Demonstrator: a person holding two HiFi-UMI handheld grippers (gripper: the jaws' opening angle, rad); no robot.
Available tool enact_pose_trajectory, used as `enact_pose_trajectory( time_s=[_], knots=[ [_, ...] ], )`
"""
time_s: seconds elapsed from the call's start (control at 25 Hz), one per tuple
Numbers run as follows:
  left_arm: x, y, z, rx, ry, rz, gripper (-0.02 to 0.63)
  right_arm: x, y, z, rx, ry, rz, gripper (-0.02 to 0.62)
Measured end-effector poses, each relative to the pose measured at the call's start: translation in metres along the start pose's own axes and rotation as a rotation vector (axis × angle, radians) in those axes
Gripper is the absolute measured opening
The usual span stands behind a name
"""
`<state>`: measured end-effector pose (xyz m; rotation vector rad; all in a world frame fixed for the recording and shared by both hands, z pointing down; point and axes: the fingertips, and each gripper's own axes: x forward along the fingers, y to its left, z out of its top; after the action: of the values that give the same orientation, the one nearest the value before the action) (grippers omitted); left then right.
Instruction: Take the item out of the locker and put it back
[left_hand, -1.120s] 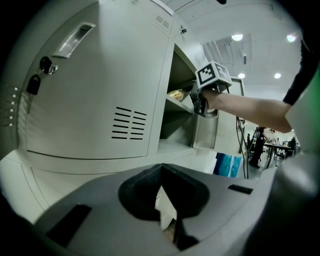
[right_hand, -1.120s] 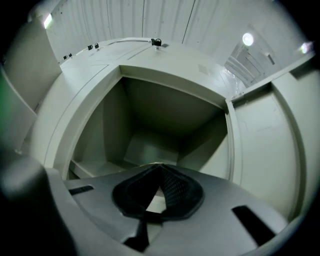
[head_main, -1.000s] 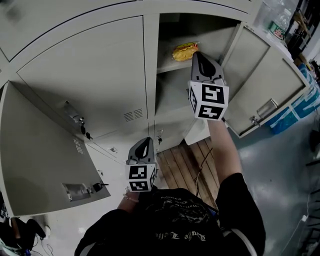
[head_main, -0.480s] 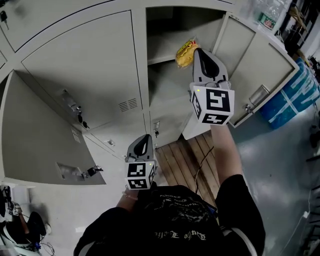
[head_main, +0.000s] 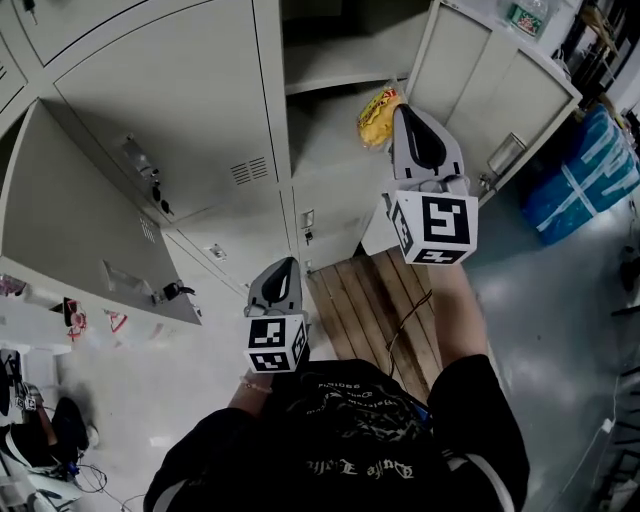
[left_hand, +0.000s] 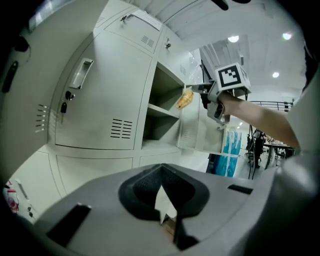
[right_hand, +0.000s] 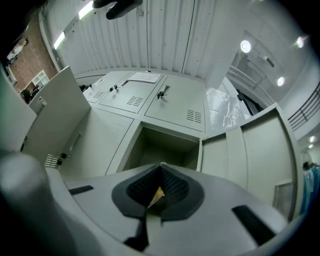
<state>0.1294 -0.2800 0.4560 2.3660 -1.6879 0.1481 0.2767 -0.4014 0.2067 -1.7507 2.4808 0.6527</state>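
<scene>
**Snack bag out of the locker, pinched in your right gripper**

Your right gripper (head_main: 398, 110) is clamped on the edge of the yellow snack bag (head_main: 377, 117). In the right gripper view only a thin yellow sliver shows between the dark pads (right_hand: 142, 187). The bag hangs in the air in front of the open locker (head_main: 330, 75), clear of its shelf, and the locker door (head_main: 490, 95) stands wide to the right. Your left gripper (head_main: 285, 264) is low and close to your body. Its jaws are together with nothing between them, and it points at the closed, vented door (head_main: 170, 110) beside the opening. Wooden boards (head_main: 355, 300) lie on the floor below your arms.
</scene>
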Motion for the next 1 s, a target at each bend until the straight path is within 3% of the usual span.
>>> enact_pose_trajectory(
  time_s=[0.56, 1.0],
  knots=[
    [-0.078, -0.027, -0.028, 0.004, 0.000, 0.094, 0.006, -0.094, 0.060, -0.027, 0.047, 0.054, 0.128, 0.003],
    [-0.129, -0.014, -0.042, -0.018, -0.012, 0.228, 0.006, -0.140, 0.102, -0.052, 0.117, 0.101, 0.225, 0.003]
  ],
)
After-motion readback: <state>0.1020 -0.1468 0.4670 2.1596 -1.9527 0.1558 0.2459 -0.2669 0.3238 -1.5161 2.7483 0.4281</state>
